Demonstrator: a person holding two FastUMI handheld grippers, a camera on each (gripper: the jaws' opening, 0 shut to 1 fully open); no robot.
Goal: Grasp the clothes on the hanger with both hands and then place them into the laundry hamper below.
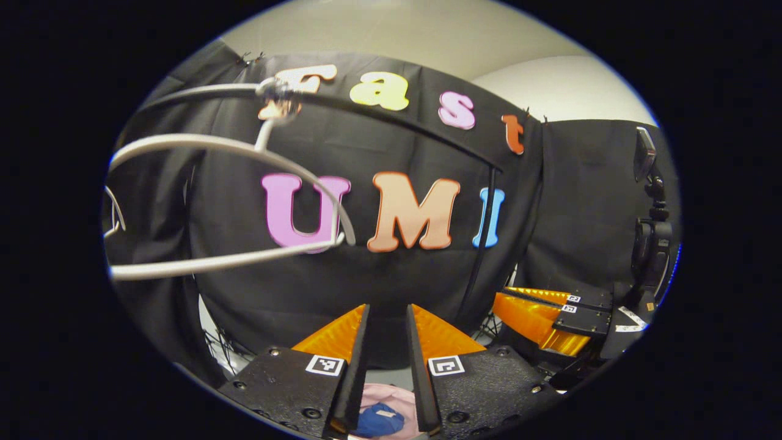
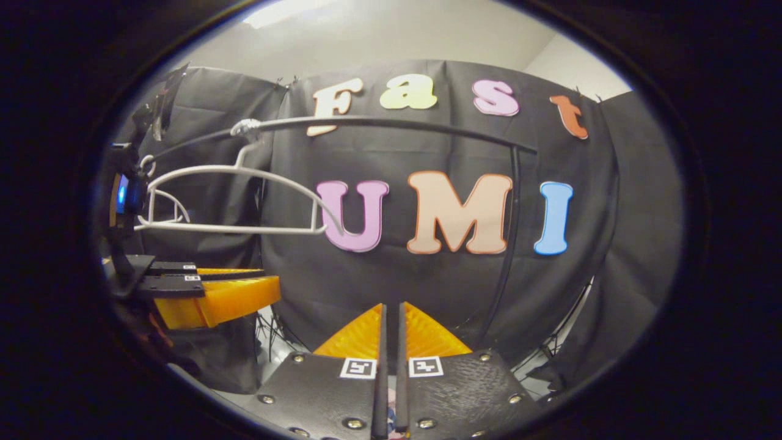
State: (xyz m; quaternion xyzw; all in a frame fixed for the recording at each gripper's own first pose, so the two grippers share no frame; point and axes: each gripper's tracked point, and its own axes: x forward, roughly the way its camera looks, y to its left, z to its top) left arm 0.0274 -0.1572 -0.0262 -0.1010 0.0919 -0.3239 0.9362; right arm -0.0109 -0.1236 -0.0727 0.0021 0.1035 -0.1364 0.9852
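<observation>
Pink and blue clothes [image 1: 382, 408], half-hidden beneath left gripper [image 1: 388, 342].

A bare white hanger [image 1: 226, 201] is hanging from a dark rail [image 1: 391, 116]. The left gripper [image 1: 388, 318] is holding its fingers slightly apart; pink and blue clothes [image 1: 382, 412] are lying below. The right gripper [image 1: 519, 305] is hovering beside.

An empty hanger [image 2: 235, 201] on the black rail [image 2: 391, 125] bars the upper left; right of it lies open.
</observation>
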